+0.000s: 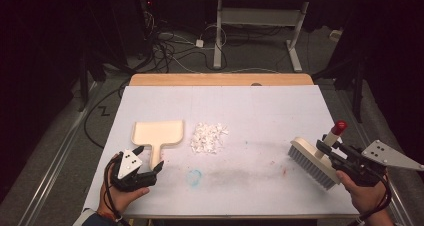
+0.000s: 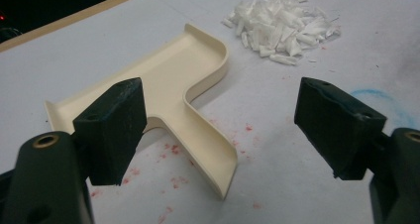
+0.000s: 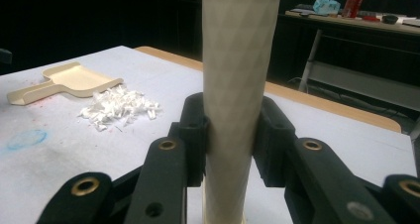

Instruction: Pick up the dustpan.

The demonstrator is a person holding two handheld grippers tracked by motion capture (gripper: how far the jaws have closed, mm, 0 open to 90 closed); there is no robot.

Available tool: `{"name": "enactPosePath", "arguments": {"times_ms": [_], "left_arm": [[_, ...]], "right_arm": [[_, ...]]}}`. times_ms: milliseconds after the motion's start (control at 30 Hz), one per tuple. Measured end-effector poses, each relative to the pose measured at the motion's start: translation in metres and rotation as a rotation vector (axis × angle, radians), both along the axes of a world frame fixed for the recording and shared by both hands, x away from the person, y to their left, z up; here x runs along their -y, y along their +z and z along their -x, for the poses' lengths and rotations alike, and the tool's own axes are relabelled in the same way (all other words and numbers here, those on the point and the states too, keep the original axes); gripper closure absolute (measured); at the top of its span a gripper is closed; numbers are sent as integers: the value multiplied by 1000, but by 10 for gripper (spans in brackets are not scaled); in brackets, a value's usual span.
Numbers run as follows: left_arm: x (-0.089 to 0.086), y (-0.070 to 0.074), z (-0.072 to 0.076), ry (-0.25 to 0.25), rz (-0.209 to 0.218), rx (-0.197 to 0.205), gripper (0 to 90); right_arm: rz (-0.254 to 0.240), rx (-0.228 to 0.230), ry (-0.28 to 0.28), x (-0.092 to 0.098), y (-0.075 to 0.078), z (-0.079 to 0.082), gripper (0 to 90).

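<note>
White covering lies over the table [image 1: 250,106], and behind it the room is dark, with cables on the floor. The right gripper [image 1: 334,155] has its jaws closed firmly around the pale handle of the brush [image 1: 312,162], at the right edge of the table; the bristles point down and to the left, probably so that it can sweep toward the middle. The left gripper [image 1: 148,162] has its jaws wide apart and holds nothing; they stand on both sides of the handle of the dustpan [image 2: 163,85] without touching it, ready, I think, to take it. The pile of white scraps [image 1: 209,137] lies just to the right of the dustpan, well to the left of the brush.
</note>
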State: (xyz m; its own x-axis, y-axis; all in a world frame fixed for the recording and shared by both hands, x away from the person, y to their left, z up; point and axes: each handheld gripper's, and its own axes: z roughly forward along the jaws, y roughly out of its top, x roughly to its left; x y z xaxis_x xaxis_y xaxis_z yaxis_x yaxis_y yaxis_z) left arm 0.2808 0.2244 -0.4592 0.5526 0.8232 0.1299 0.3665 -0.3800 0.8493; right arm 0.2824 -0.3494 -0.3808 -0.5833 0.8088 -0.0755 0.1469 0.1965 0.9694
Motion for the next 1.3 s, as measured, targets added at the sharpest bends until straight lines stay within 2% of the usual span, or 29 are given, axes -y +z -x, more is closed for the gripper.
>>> {"name": "enactPosePath", "arguments": {"times_ms": [100,133,267,333,367,533,600,667,700,767,867,933,967,1067,1167,1300], "left_arm": [[-2,0,1,30,0,-10,196],[-3,2,5,45,13,-19,196],[-3,5,12,63,14,-25,196],[-2,4,15,77,16,-51,194],[-2,4,15,77,16,-51,192],[8,-1,18,157,-24,-162,211],[12,-3,17,203,-33,-238,228],[16,-5,12,224,-4,-301,235],[18,-5,8,238,-19,-316,235],[19,-5,-3,262,-2,-328,245],[17,-11,-28,290,30,-373,299],[19,-19,-49,318,11,-410,317],[19,-19,-49,318,11,-410,330],[20,-21,-64,339,5,-406,342],[18,-21,-69,340,9,-402,362],[16,-21,-75,352,11,-400,483]], "right_arm": [[7,5,3,-1,0,-1,707],[3,8,-1,-2,1,0,707],[1,31,2,-2,4,-1,707],[1,39,6,-3,4,-4,707],[1,39,6,-3,4,-4,707],[12,11,16,-8,1,-10,706],[23,18,14,-9,0,-10,707],[36,26,15,-10,0,-10,707],[36,26,15,-10,0,-10,707],[34,18,9,-10,0,-11,706],[31,9,2,-10,-1,-11,707],[35,21,5,-9,-1,-11,706],[35,21,5,-9,-1,-11,706],[27,12,4,-9,-1,-11,706],[28,10,8,-9,-2,-12,706],[32,5,12,-10,-3,-12,706]]}}
